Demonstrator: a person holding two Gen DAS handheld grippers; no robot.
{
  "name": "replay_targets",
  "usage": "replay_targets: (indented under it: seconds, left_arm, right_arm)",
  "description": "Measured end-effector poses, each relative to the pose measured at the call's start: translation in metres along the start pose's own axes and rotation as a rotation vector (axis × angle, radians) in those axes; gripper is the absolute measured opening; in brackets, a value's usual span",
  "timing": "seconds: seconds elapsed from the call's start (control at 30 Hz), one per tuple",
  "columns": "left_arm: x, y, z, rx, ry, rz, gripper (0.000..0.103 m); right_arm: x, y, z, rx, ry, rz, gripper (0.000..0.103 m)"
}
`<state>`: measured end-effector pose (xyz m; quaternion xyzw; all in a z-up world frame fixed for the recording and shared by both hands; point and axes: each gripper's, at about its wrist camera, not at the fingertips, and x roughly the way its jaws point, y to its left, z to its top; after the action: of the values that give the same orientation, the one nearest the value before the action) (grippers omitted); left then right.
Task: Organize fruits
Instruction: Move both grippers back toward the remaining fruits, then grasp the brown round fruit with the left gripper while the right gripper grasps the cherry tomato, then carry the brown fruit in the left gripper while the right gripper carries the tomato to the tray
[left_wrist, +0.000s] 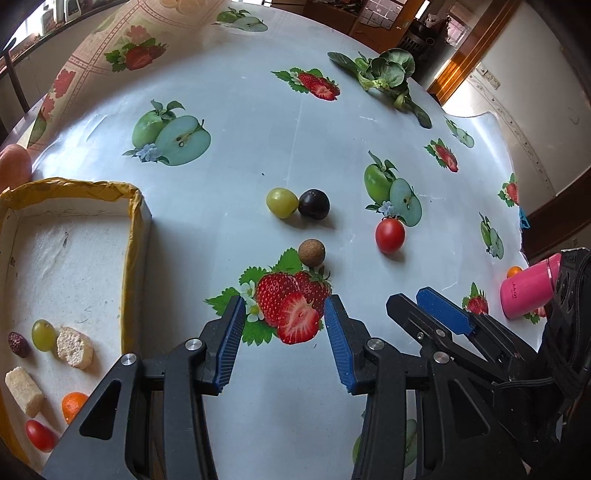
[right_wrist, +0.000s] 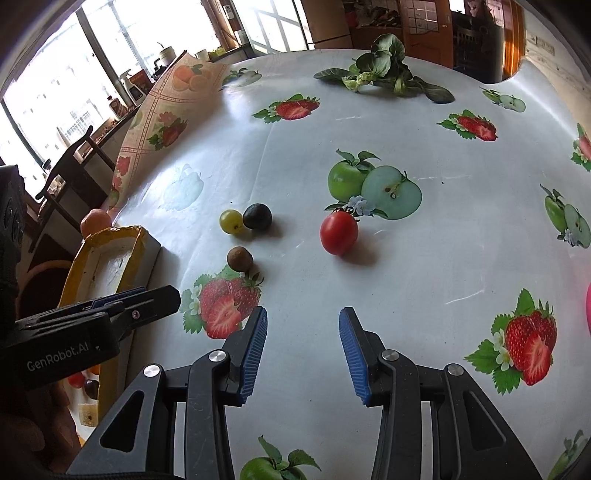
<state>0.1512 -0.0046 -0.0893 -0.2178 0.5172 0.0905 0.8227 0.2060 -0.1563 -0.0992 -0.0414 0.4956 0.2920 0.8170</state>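
Four loose fruits lie on the tablecloth (left_wrist: 258, 155) ahead of both grippers: a green grape (left_wrist: 282, 202) touching a dark plum (left_wrist: 314, 204), a brown longan (left_wrist: 312, 252) nearer the tongs, and a red tomato (left_wrist: 390, 236) off to the right. The left gripper (left_wrist: 284, 332) stands wide open and holds nothing; the longan sits just beyond its fingertips, a little right of the gap's centre line. The right gripper (right_wrist: 303, 343) is likewise spread wide and empty, with the tomato (right_wrist: 338, 233) ahead of it, near the line of its right finger, and the longan (right_wrist: 240, 258) ahead to its left. The two grippers are side by side, close together.

A foam box (left_wrist: 138, 221) with yellow-taped rim sits at the left gripper's left. It holds a grape (left_wrist: 43, 335), a small dark red fruit (left_wrist: 19, 344), an orange (left_wrist: 74, 406), a red tomato (left_wrist: 40, 435) and two pale chunks (left_wrist: 75, 347).

White lettering on the left gripper's body, seen from the right wrist, reads "GenRobot.AI". A pink bottle (left_wrist: 528, 291) lying on its side at the right carries white letters too small to read surely.

The loose tomato is oval, its long axis running roughly away from the grippers with its stem end at the far side. The green grape's long axis runs left to right.
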Motion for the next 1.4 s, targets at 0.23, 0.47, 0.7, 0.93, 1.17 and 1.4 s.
replay_targets:
  seconds: [0.23,0.47,0.7,0.93,1.17,1.4]
  left_arm:
    - [0.023,-0.008,0.017,0.010,0.009,-0.027,0.042]
    - [0.048,-0.010,0.026,0.009,0.020,-0.026,0.042]
    - [0.056,-0.025,0.035,0.078,0.012,0.027,0.018]
    - [0.049,-0.025,0.022,0.103,0.030,0.058,0.018]
    - [0.019,-0.020,0.001,0.105,0.005,0.076,0.018]
    - [-0.011,-0.008,-0.009,0.088,-0.028,0.071,0.018]
  right_arm:
    - [0.025,-0.012,0.030,0.001,-0.012,-0.009,0.042]
    - [0.056,-0.025,0.050,0.030,0.021,-0.010,0.040]
    - [0.044,-0.037,0.044,0.043,-0.014,-0.009,0.030]
    - [0.017,-0.044,0.027,0.096,-0.038,0.007,0.030]
    - [-0.012,-0.032,0.016,0.106,-0.071,0.033,0.030]
    - [-0.032,-0.008,0.007,0.085,-0.087,0.056,0.030]
